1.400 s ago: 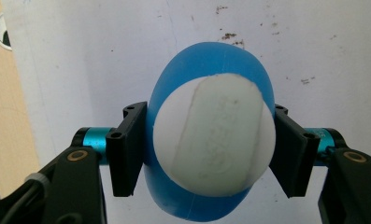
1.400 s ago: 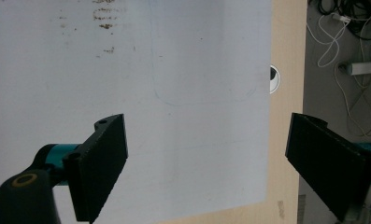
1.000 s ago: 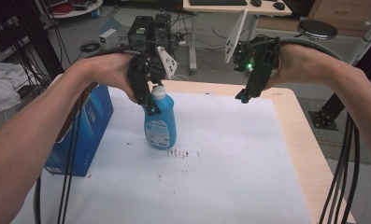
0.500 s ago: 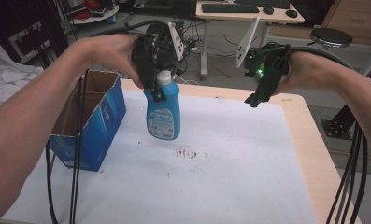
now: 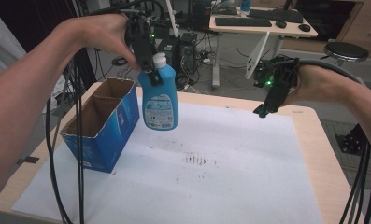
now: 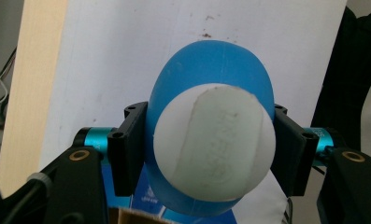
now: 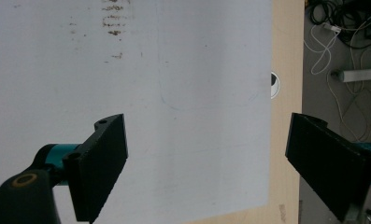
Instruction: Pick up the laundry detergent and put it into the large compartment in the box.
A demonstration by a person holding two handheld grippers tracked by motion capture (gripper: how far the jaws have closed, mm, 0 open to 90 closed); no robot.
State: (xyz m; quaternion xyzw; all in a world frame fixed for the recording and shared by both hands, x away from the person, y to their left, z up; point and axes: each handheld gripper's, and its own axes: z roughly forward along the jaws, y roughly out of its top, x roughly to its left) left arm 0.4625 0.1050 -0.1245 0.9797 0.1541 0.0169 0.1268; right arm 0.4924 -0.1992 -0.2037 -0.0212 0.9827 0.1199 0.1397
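Nearest in the high view, the person's two forearms come in from the bottom corners, cables hanging from each. A white sheet [image 5: 211, 163] covers most of the wooden surface [image 5: 314, 135], with a patch of dark specks [image 5: 198, 160] near its middle. At the left edge of the sheet stands an open blue cardboard box [image 5: 103, 123], its two compartments showing brown inside.

Just right of the box and above it, the blue bottle [image 5: 160, 98] with a white cap hangs clear of the sheet, upright, its label facing the camera. The left tool [image 5: 148, 70] has it by the neck: in the left gripper view both black pads press on the bottle just under the cap, one on each side.

Farther right, well apart from the bottle, the right tool [image 5: 263, 111] hangs over the far right part of the sheet, pointing down. Its jaws stand wide apart with nothing between them.
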